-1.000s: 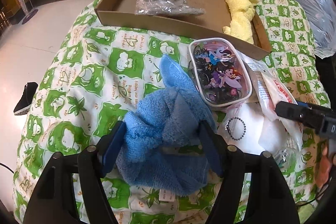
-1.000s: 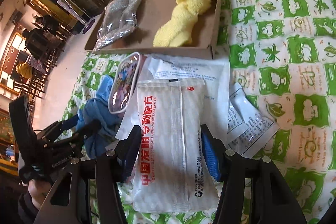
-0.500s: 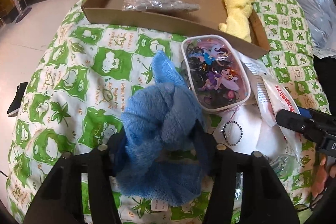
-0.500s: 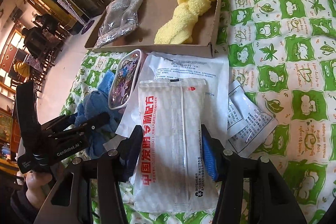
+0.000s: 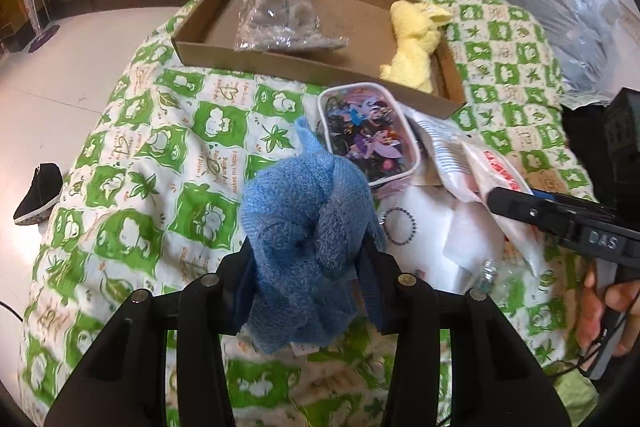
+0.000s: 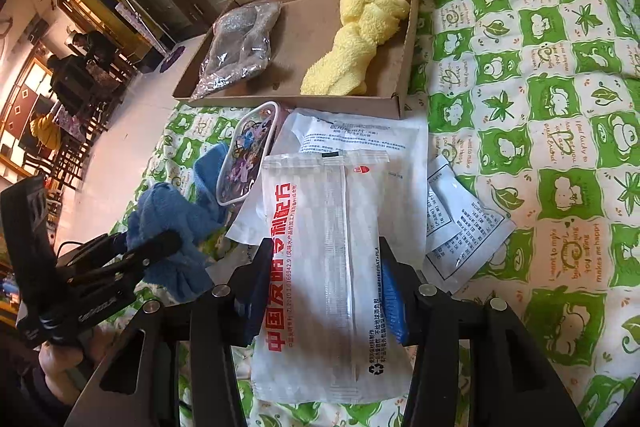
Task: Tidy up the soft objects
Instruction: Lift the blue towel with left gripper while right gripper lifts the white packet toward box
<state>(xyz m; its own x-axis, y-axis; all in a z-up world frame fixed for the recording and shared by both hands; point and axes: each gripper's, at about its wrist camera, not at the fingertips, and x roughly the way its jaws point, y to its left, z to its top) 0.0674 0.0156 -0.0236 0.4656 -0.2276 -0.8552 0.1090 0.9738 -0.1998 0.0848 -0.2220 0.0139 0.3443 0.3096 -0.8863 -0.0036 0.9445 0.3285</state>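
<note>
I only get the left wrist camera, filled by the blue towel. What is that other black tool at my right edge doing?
Observer: That is the right gripper. Its jaws are closing, with a white packet with red lettering between them.
Operator: Is anything under that packet?
Observer: Yes, a larger white printed pouch lies beneath it.
Operator: And next to it?
Observer: Small printed sachets lie on the quilt, on the side away from the blue towel.
</note>
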